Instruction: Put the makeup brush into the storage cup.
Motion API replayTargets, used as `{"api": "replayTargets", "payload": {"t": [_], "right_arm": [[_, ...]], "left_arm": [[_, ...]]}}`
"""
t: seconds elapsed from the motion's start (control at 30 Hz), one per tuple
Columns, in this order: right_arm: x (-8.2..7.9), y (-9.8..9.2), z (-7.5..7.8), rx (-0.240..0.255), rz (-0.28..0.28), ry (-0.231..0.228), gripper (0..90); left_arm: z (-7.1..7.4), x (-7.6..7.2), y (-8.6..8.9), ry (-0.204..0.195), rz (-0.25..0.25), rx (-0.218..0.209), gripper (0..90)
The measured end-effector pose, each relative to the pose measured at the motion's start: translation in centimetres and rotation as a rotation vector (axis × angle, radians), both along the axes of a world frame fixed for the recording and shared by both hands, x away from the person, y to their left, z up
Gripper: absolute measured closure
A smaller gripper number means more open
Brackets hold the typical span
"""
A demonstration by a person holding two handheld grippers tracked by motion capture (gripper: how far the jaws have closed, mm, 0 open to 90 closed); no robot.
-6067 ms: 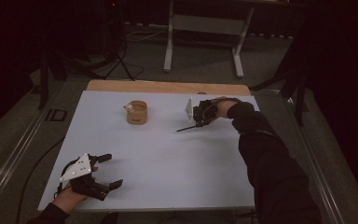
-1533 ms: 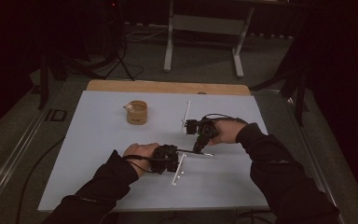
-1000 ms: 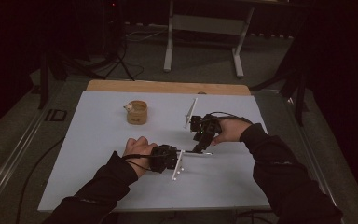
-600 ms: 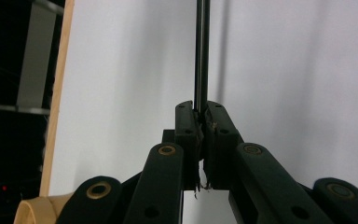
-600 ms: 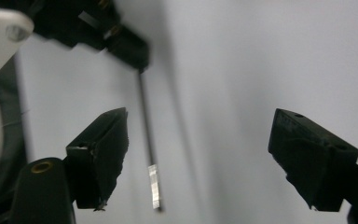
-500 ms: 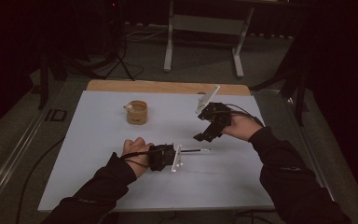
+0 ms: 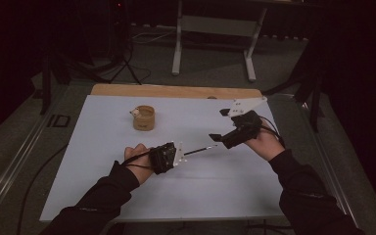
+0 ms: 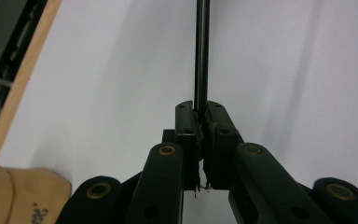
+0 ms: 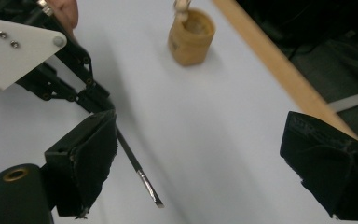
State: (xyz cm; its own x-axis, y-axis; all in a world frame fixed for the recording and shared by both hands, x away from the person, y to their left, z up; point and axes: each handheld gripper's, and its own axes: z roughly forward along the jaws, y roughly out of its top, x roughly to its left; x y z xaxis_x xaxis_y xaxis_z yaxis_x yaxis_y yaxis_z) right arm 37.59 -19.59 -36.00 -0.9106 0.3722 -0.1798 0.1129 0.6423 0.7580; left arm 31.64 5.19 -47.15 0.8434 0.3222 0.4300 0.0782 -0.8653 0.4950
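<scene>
Black and thin, the brush (image 7: 198, 150) is clamped by its handle end in the left tongs (image 8: 200, 122), its metal-tipped end jutting toward the right tongs (image 7: 218, 125), which hang spread wide apart just beyond that tip, touching nothing. The step in hand looks like a one-tongs carry or a handover, and the next move likely calls for swinging the tip over to the tan cup (image 7: 144, 117), which sits well off beyond the left tongs. The pale bench (image 7: 103, 196) has a wooden strip (image 7: 176, 91) along its far edge; the room past it is dark, with a metal stand (image 7: 214, 24) on grey floor.
</scene>
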Motion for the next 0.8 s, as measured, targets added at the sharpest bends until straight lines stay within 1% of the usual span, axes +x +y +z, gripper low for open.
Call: {"api": "replayTargets", "payload": {"t": [0.03, 0.07, 0.1, 0.13, 0.17, 0.2, 0.23, 0.27, 0.3, 0.33, 0.37, 0.4, 0.43, 0.47, 0.5, 0.53, 0.6, 0.63, 0.67, 0.7, 0.73, 0.77, 0.8], "right_arm": [[0.0, 0.0, 0.0, 0.0, 0.0, 0.0, 10.9], [-0.5, -0.2, 0.0, 0.031, 0.005, 0.008, 12.8], [-0.7, -0.3, 0.0, 0.04, 0.005, 0.02, 13.1], [-1.0, -0.4, 0.0, 0.057, 0.005, 0.013, 13.6], [-1.0, -0.4, 0.0, 0.057, 0.005, 0.013, 13.6], [-1.8, -0.6, 0.0, 0.087, -0.024, -0.039, 13.7], [-2.0, -0.7, -0.1, 0.1, -0.017, -0.038, 13.7], [-2.2, -0.7, -0.1, 0.119, -0.018, -0.024, 14.0], [-2.4, -0.8, -0.2, 0.129, -0.034, -0.014, 13.9], [-2.5, -0.9, -0.3, 0.134, -0.045, -0.003, 14.0], [-2.6, -1.0, -0.3, 0.148, -0.053, 0.01, 14.0], [-2.8, -1.1, -0.4, 0.174, -0.053, 0.016, 13.9], [-2.8, -1.1, -0.4, 0.174, -0.053, 0.016, 13.9], [-3.0, -1.2, -0.4, 0.191, -0.058, 0.002, 13.9], [-3.0, -1.2, -0.4, 0.191, -0.058, 0.002, 13.4], [-3.8, -1.5, -0.3, 0.227, -0.098, -0.072, 13.5], [-4.0, -1.6, -0.2, 0.244, -0.117, -0.08, 13.5], [-4.0, -1.6, -0.2, 0.244, -0.117, -0.08, 13.5], [-4.2, -1.6, -0.2, 0.241, -0.128, -0.088, 13.4], [-4.4, -1.7, -0.2, 0.24, -0.146, -0.102, 12.9], [-4.7, -1.8, -0.2, 0.262, -0.163, -0.113, 12.7], [-4.7, -1.8, -0.2, 0.262, -0.163, -0.113, 12.6], [-5.0, -1.7, -0.2, 0.275, -0.183, -0.114, 13.2]], "left_arm": [[0.0, 0.1, 0.1, 0.015, 0.008, -0.02, 85.4], [0.2, 0.2, 0.4, 0.031, 0.018, -0.049, 85.3], [0.2, 0.2, 0.4, 0.031, 0.018, -0.049, 85.4], [0.4, 0.3, 0.7, 0.051, 0.03, -0.08, 85.3], [0.4, 0.3, 0.7, 0.051, 0.03, -0.08, 85.3], [0.7, 0.5, 1.1, 0.069, 0.046, -0.112, 85.3], [0.7, 0.5, 1.1, 0.069, 0.046, -0.112, 85.3], [0.9, 0.7, 1.5, 0.088, 0.048, -0.143, 85.3], [0.9, 0.7, 1.5, 0.088, 0.048, -0.143, 85.3], [0.9, 0.8, 1.7, 0.103, 0.053, -0.168, 85.3], [1.1, 0.9, 2.2, 0.129, 0.051, -0.213, 85.3], [1.1, 1.0, 2.4, 0.146, 0.062, -0.238, 85.3], [1.1, 1.0, 2.4, 0.146, 0.062, -0.238, 85.3], [1.1, 1.0, 2.4, 0.146, 0.062, -0.238, 85.3], [1.2, 1.1, 2.9, 0.175, 0.073, -0.288, 85.3], [1.2, 1.1, 3.3, 0.193, 0.085, -0.329, 85.3], [1.1, 1.2, 3.7, 0.203, 0.093, -0.371, 85.3], [1.1, 1.2, 3.7, 0.203, 0.093, -0.371, 85.3], [1.1, 1.1, 4.0, 0.218, 0.089, -0.415, 85.3], [1.1, 1.1, 4.2, 0.225, 0.09, -0.435, 85.3], [1.2, 1.2, 4.4, 0.239, 0.093, -0.461, 85.3], [1.2, 1.2, 4.7, 0.266, 0.091, -0.511, 85.3], [1.2, 1.2, 5.0, 0.283, 0.095, -0.556, 85.3]]}}
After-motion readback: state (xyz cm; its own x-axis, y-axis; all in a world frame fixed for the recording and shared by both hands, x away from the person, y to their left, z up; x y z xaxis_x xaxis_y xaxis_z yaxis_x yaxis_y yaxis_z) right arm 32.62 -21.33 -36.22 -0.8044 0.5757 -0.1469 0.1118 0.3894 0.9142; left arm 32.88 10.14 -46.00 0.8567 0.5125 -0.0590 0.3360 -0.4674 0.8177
